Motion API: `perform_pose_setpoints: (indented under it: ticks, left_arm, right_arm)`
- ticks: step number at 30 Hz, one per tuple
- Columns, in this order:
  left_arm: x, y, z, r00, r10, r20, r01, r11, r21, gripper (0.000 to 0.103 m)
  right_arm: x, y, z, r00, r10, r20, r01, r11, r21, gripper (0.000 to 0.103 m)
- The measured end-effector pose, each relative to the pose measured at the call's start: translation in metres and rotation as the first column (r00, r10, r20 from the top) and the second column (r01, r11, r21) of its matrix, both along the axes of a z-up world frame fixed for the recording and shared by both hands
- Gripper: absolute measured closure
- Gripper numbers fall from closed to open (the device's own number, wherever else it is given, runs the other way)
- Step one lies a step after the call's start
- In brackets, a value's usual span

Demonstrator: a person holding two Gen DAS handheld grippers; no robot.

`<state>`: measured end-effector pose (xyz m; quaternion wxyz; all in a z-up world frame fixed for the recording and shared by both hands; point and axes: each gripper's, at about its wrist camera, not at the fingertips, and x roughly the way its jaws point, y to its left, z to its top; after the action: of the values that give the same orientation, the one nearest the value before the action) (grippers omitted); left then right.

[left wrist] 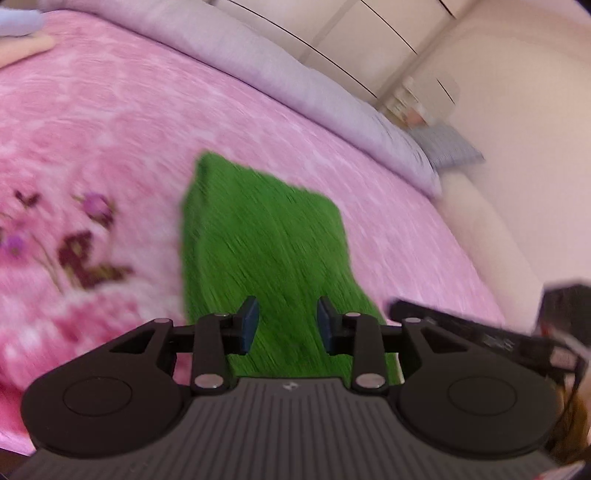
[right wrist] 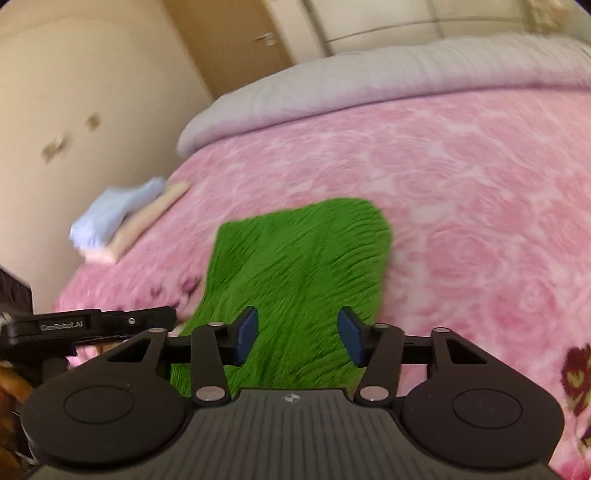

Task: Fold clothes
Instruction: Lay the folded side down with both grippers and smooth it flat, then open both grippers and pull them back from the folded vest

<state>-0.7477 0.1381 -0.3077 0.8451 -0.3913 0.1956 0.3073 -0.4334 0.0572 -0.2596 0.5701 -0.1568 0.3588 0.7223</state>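
Note:
A green fuzzy cloth lies flat and folded on the pink bedspread, reaching toward me. My left gripper hovers over its near end, open, with nothing between the blue pads. In the right wrist view the same green cloth spreads ahead, and my right gripper is open above its near edge. The other gripper's black body shows at the left of that view. Both views are blurred by motion.
A grey-lilac duvet is bunched along the far side of the bed. Folded light blue and cream clothes are stacked near the bed's left edge. Cream walls, a wardrobe and a door surround the bed.

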Motion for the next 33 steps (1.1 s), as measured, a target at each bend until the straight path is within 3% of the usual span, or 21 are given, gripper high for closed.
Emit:
perform_pose_setpoints:
  ticks: [3, 5, 8, 11, 15, 19, 22, 28, 31, 33]
  left_arm:
    - [0.01, -0.02, -0.022, 0.987, -0.013, -0.16, 0.015, 1.0, 0.015, 0.075]
    - [0.003, -0.029, -0.029, 0.988, 0.024, -0.152, -0.022, 1.0, 0.013, 0.074]
    - [-0.004, -0.036, -0.027, 0.981, 0.068, -0.181, -0.067, 0.998, 0.011, 0.066]
    - [-0.006, -0.049, -0.008, 0.97, 0.075, -0.231, -0.057, 0.995, 0.083, 0.071]
    - [0.0, -0.062, 0.012, 0.981, 0.059, -0.187, -0.033, 0.989, 0.142, 0.071]
    - [0.022, -0.068, 0.002, 0.978, -0.008, -0.21, 0.042, 0.987, 0.156, 0.071]
    - [0.034, -0.068, -0.021, 0.964, -0.024, -0.264, 0.064, 0.988, 0.143, 0.071]
    - [0.037, -0.079, -0.011, 0.941, 0.028, -0.336, 0.021, 0.99, 0.141, 0.066]
    - [0.037, -0.084, -0.003, 0.923, 0.062, -0.38, -0.012, 0.991, 0.131, 0.057]
    - [0.035, -0.09, 0.001, 0.917, 0.078, -0.391, -0.029, 0.991, 0.131, 0.051]
  right_arm:
    - [-0.021, 0.0, -0.026, 0.988, 0.056, 0.142, -0.04, 0.993, -0.112, 0.074]
    - [-0.024, -0.007, -0.035, 0.982, 0.054, 0.179, -0.032, 0.992, -0.121, 0.075]
    - [-0.02, -0.014, -0.03, 0.985, 0.032, 0.171, -0.012, 0.993, -0.118, 0.074]
    - [-0.014, -0.024, -0.02, 0.989, -0.004, 0.15, 0.018, 0.996, -0.093, 0.071]
    - [-0.01, -0.04, -0.011, 0.995, -0.029, 0.097, 0.033, 0.999, -0.042, 0.07]
    - [-0.012, -0.05, -0.01, 0.998, -0.016, 0.062, 0.017, 1.0, -0.024, 0.07]
    - [-0.013, -0.05, -0.018, 0.997, -0.018, 0.077, 0.023, 0.998, -0.063, 0.069]
    - [-0.015, -0.051, -0.031, 0.994, -0.024, 0.108, 0.038, 0.99, -0.133, 0.061]
    - [-0.016, -0.056, -0.025, 0.99, -0.044, 0.131, 0.062, 0.988, -0.139, 0.05]
    - [-0.016, -0.059, -0.022, 0.988, -0.059, 0.145, 0.08, 0.986, -0.147, 0.036]
